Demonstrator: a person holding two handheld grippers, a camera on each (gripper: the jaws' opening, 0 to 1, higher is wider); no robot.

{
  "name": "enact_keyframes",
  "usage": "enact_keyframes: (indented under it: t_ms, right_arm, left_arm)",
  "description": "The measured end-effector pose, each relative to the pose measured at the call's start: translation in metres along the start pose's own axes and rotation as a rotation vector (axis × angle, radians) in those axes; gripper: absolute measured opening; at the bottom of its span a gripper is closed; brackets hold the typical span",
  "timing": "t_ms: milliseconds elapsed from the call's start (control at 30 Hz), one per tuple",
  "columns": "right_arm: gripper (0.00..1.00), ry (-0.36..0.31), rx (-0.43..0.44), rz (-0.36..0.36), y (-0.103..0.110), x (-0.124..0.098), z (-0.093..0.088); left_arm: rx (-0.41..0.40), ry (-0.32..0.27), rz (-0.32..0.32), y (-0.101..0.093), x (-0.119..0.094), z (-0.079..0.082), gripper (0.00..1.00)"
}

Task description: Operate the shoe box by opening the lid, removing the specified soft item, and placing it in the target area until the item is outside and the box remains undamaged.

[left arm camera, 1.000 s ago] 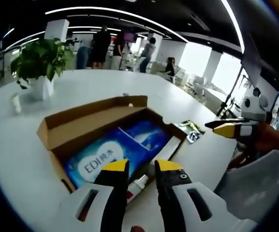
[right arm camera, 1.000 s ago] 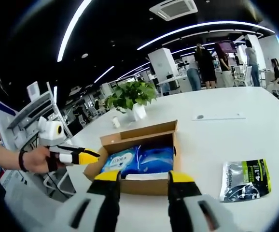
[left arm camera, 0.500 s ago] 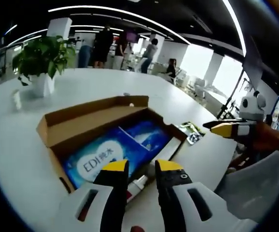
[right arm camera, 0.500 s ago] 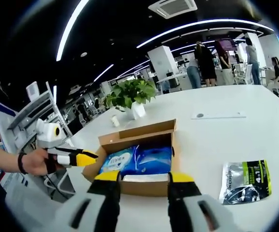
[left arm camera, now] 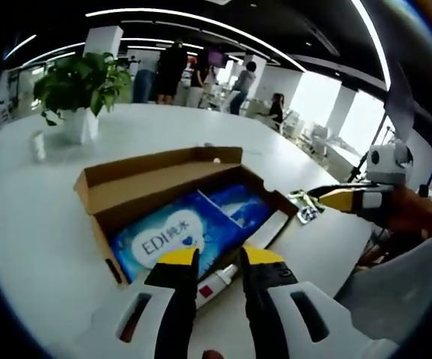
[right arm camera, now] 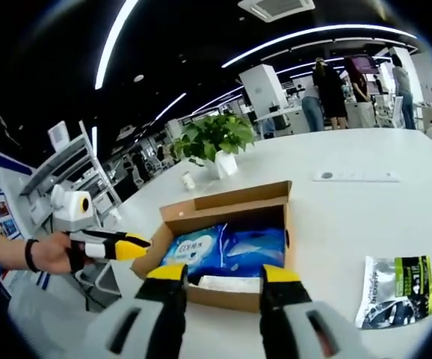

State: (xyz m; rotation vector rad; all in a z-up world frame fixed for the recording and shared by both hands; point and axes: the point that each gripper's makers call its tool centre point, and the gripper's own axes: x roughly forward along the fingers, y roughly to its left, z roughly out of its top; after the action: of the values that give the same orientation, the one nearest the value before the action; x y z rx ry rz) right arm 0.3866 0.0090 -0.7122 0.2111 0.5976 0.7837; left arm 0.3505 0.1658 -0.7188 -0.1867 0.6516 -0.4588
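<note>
Bright ceiling strip lights [left arm camera: 201, 19], window glare, fisheye-bent blurry edges.

Left gripper view looks down close over the box [left arm camera: 164, 187]; right gripper view faces it from the opposite side, slightly farther. Both share box and table [right arm camera: 365, 202].

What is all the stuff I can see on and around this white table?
Cardboard box: one, brown, open, on the table.
Soft pack: one, blue with white lettering, inside the box.
Tube: one, white with red, at the box's near edge in the left gripper view.
Flat packet: one, black, white and green, on the table beside the box.
Potted plant: one, green in white pot, far side of table.
Table: one, white.
People: several, standing in the background.
Left gripper: yellow-tipped, open.
Right gripper: yellow-tipped, open.
</note>
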Motion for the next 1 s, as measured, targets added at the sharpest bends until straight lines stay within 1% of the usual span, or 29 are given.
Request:
enact_keyframes:
  t_ms: [100,267,367,500,633,767,1000]
  right_arm:
    - [0.36,0.005,0.009,0.013,-0.002,0.004,0.002]
    - [0.36,0.019,-0.006,0.023,-0.008,0.01,0.003]
    - [0.36,0.016,-0.014,0.026,-0.009,0.013,0.005]
    - [0.35,0.034,-0.014,0.028,-0.011,0.02,0.002]
    - [0.35,0.037,-0.017,0.047,-0.006,0.03,0.004]
    - [0.35,0.046,-0.018,0.067,0.001,0.045,0.005]
    - [0.34,0.059,-0.008,0.089,0.008,0.066,0.005]
  left_arm:
    - [-0.017,-0.011,0.012,0.004,-0.005,0.0,0.22]
    - [-0.055,-0.034,0.047,0.014,-0.015,-0.002,0.23]
    - [-0.061,-0.035,0.059,0.016,-0.019,-0.004,0.24]
    - [-0.061,-0.04,0.07,0.017,-0.024,-0.004,0.25]
    - [-0.047,-0.039,0.083,0.019,-0.028,-0.004,0.26]
    - [-0.043,-0.037,0.092,0.022,-0.033,-0.004,0.26]
    - [-0.061,-0.048,0.113,0.032,-0.043,-0.001,0.26]
